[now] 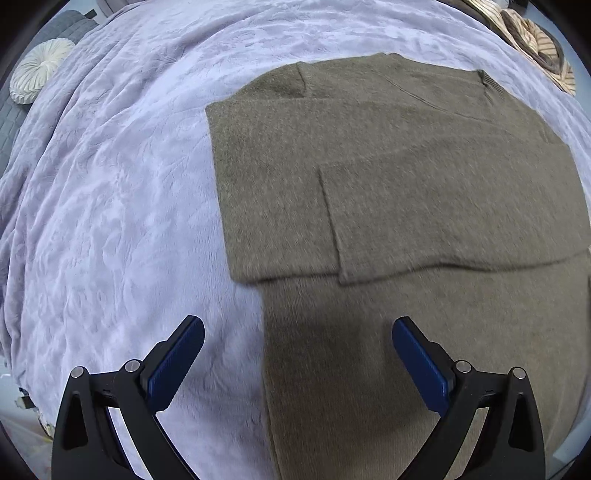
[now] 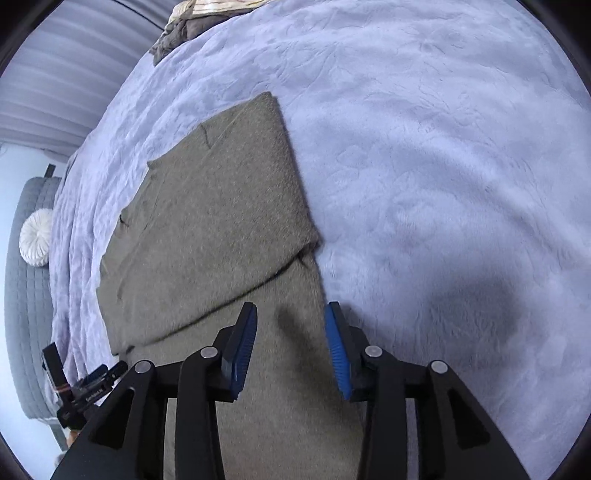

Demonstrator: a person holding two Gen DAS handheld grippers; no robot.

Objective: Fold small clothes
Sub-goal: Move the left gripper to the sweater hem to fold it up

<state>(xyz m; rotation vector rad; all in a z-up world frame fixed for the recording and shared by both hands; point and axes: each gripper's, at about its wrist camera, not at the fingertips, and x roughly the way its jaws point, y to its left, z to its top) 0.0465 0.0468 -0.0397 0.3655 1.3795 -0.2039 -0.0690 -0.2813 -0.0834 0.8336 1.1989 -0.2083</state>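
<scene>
An olive-green knit garment (image 1: 406, 192) lies flat on a lilac plush blanket (image 1: 122, 206), its sides folded inward over the middle. My left gripper (image 1: 298, 332) is open and empty, hovering over the garment's near left edge. In the right wrist view the same garment (image 2: 218, 206) stretches away from me on the blanket (image 2: 443, 184). My right gripper (image 2: 291, 317) is open and empty, its fingers straddling the garment's near right edge. The left gripper also shows at the lower left of the right wrist view (image 2: 85, 384).
A round white pleated cushion (image 1: 38, 74) lies on a grey quilted seat (image 1: 14, 122) at the far left. A heap of striped and brown clothes (image 1: 532, 40) sits at the blanket's far right corner. The same heap shows in the right wrist view (image 2: 192, 22).
</scene>
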